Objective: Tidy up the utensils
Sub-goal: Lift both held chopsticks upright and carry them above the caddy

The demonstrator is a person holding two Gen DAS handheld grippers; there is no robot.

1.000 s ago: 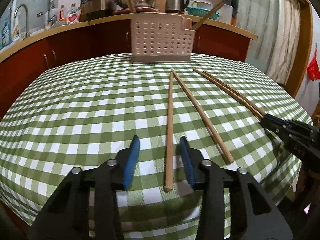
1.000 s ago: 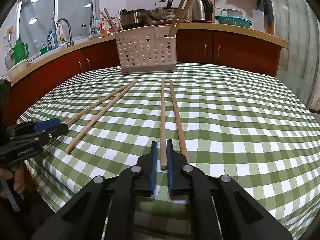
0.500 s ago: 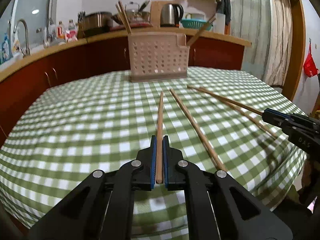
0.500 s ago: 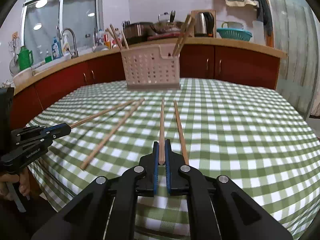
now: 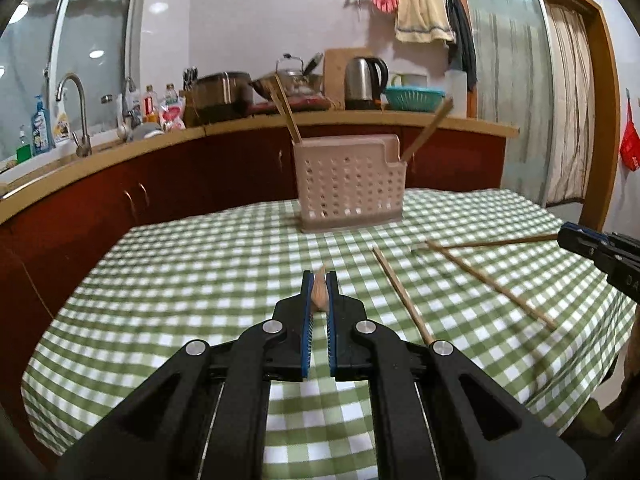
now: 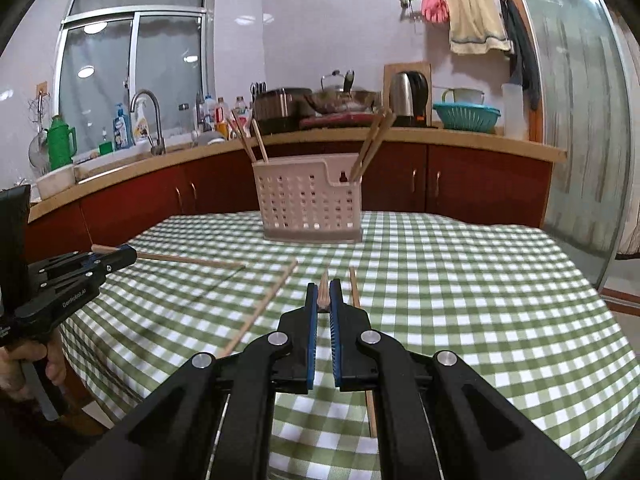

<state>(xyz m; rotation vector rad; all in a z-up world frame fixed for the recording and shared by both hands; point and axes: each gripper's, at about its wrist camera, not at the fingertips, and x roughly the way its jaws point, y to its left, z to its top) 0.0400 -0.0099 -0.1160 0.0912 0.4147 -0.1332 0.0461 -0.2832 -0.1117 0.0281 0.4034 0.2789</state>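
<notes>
Now each of my grippers has a chopstick pinched between its blue pads. My left gripper (image 5: 319, 294) has its jaws clamped on a chopstick (image 5: 320, 289) that points straight ahead of the camera, lifted off the desk; in the right wrist view its shaft (image 6: 188, 259) runs level above the green checked cloth (image 5: 200, 280). My right gripper (image 6: 324, 300) is likewise closed on its own chopstick (image 6: 323, 289), raised and aimed forward and slightly downward. In the left wrist view that stick (image 5: 504, 242) stretches in from the right edge, ahead of the right gripper's black nose.

Two chopsticks remain flat on the desk: one (image 5: 402, 296) just right of my left jaws, another (image 5: 492, 284) nearer the right edge.

Toward the far edge of the desk stands the perforated utensil basket (image 5: 348, 184), upright, with chopsticks already leaning out at its left and right ends. Beyond it runs the kitchen worktop (image 6: 460, 136) with a kettle (image 6: 408, 94).

My left hand (image 6: 24, 368) grips the handle low at the left.
</notes>
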